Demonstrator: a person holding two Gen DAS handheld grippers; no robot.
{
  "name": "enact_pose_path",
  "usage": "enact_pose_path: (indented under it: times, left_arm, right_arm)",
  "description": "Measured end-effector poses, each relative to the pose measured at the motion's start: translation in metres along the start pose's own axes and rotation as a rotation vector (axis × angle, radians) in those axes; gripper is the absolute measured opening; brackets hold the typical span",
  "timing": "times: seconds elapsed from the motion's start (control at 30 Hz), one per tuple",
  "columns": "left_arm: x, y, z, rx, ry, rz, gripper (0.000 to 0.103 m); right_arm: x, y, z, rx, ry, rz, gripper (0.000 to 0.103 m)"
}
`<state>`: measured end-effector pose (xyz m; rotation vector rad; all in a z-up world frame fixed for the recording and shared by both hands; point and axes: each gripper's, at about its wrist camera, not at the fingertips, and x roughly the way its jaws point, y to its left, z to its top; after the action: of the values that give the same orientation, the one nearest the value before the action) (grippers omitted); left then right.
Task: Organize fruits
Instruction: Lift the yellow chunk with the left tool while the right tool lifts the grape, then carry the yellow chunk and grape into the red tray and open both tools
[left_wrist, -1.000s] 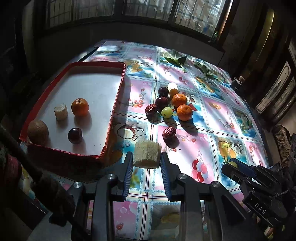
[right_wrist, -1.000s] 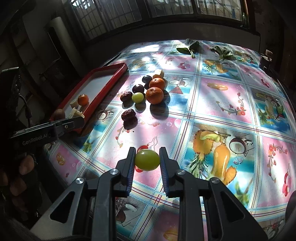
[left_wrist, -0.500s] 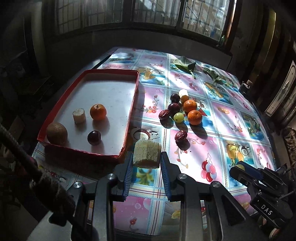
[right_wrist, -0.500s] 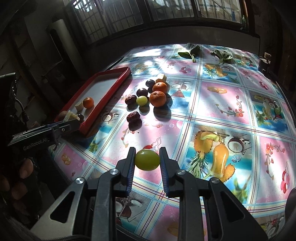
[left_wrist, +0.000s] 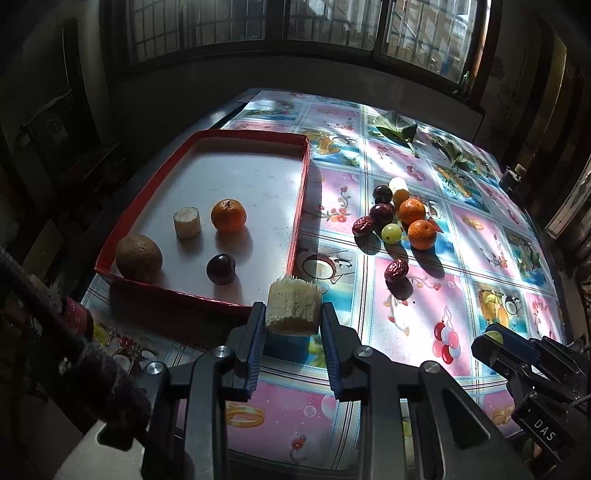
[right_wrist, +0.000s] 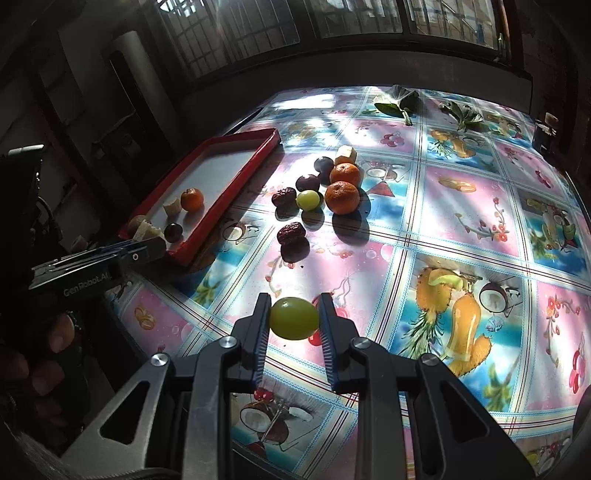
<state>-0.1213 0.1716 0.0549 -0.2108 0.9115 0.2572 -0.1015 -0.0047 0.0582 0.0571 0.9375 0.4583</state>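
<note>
My left gripper (left_wrist: 292, 314) is shut on a pale sugarcane chunk (left_wrist: 292, 308), held above the near right corner of the red tray (left_wrist: 300, 206). The tray holds a brown kiwi (left_wrist: 139, 258), a sugarcane piece (left_wrist: 187, 222), an orange (left_wrist: 228, 215) and a dark plum (left_wrist: 220, 269). My right gripper (right_wrist: 294, 318) is shut on a green grape (right_wrist: 294, 318) above the table's near part. A fruit pile lies right of the tray: oranges (right_wrist: 342, 197), a green grape (right_wrist: 308, 199), plums (right_wrist: 307, 182) and red dates (right_wrist: 291, 233).
The table (right_wrist: 461, 221) has a bright fruit-print cloth. Green leaves (right_wrist: 395, 101) lie at its far edge. A dark small container (right_wrist: 545, 133) stands at the far right. Dark windows and a wall are behind. The left gripper's body (right_wrist: 92, 264) shows at left.
Both grippers have pulled back and risen a little, so the table looks farther away. The left gripper has shifted towards the tray's near corner. Both still hold their pieces.
</note>
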Motion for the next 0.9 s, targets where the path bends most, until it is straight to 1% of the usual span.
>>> enact_pose_path:
  times: [0.23, 0.6, 0.7, 0.9]
  left_arm:
    - [0.005, 0.011, 0.001, -0.015, 0.009, 0.014, 0.028]
    - [0.016, 0.032, 0.005, -0.065, 0.029, 0.004, 0.028]
    - [0.016, 0.046, 0.009, -0.092, 0.023, 0.005, 0.028]
    - [0.020, 0.081, 0.022, -0.182, 0.020, 0.003, 0.028]
  right_arm:
    - [0.007, 0.010, 0.003, -0.019, 0.013, 0.009, 0.027]
    - [0.023, 0.022, 0.010, -0.041, 0.038, 0.023, 0.027]
    - [0.028, 0.024, 0.011, -0.045, 0.046, 0.026, 0.027]
    - [0.042, 0.029, 0.018, -0.048, 0.066, 0.044, 0.027]
